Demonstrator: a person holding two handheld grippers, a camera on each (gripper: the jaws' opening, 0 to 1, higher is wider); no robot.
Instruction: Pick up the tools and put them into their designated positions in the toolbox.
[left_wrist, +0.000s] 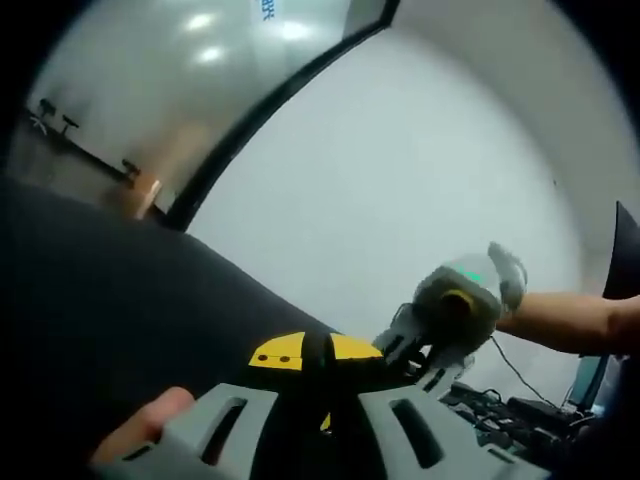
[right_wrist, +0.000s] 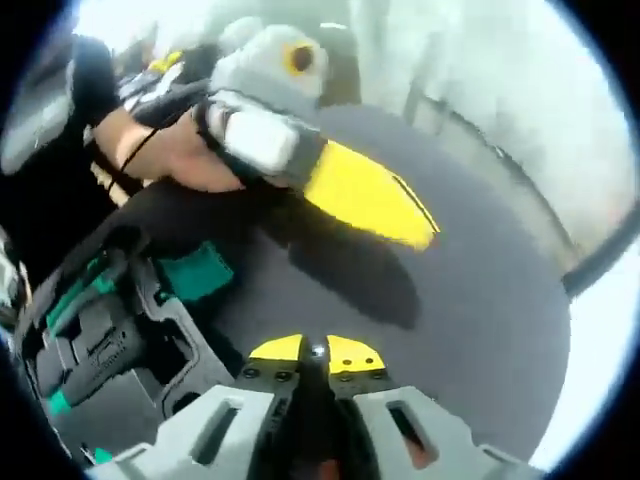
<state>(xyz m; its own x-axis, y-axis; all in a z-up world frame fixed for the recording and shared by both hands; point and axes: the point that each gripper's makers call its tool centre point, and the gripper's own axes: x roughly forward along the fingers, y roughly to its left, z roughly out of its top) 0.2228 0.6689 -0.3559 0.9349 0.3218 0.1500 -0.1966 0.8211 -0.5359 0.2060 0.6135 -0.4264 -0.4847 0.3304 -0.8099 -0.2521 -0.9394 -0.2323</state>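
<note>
From my right hand-held gripper (right_wrist: 315, 365), jaws together on nothing, the open black plastic toolbox (right_wrist: 110, 330) with its green-handled tools lies just left on the dark tabletop (right_wrist: 470, 300), nearer than my left hand-held gripper (right_wrist: 260, 135), which I cannot read.

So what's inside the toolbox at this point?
In the right gripper view the open toolbox holds black moulded slots with a teal-handled tool seated in one. A teal block lies at its edge. Its lower part is cut off by the right hand-held gripper and the picture's rim.
</note>
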